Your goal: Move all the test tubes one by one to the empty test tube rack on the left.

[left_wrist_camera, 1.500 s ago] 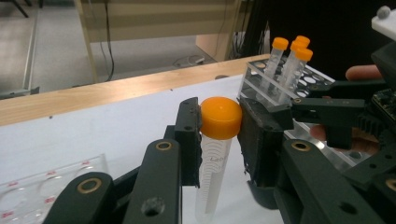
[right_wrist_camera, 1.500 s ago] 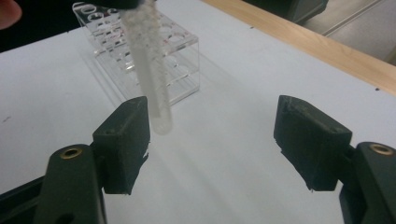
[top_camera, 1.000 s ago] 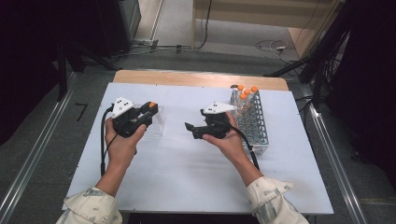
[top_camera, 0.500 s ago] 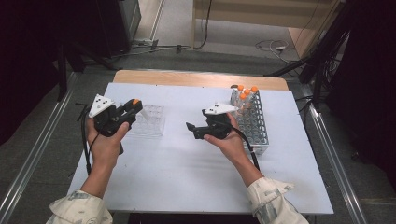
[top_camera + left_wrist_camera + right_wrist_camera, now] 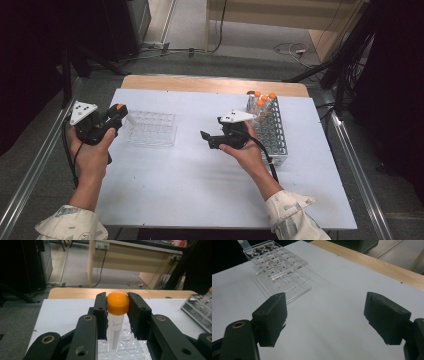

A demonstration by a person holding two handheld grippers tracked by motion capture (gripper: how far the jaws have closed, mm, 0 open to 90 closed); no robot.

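Since the earlier frames our left gripper (image 5: 116,116) has slid toward the left edge of the high view, from just beside the right gripper to a spot at the near-left corner of the clear rack (image 5: 151,128), while our right gripper (image 5: 209,140) has kept its place at centre frame. Between our left jaws we hold the orange-capped tube (image 5: 115,315), the pads pressed against either side of its cap, its clear body hanging down toward the clear rack (image 5: 125,350) at the bottom of the left gripper view. In the high view the tube's pale body (image 5: 131,119) slants out from the jaws over the rack's left edge, so we judge it close to the holes but not yet seated in one. Our right jaws stand wide apart with nothing between them, held over bare white table (image 5: 342,302), and beyond them the clear rack (image 5: 279,272) sits in the upper left of the right gripper view, its holes looking empty as far as we can tell. At the right of the high view the wire rack (image 5: 272,130) holds three more orange-capped tubes (image 5: 264,97) at its far end. We judge the transfer barely begun: one tube is lifted out and carried across, its lowering into a hole is left, and the three others wait.
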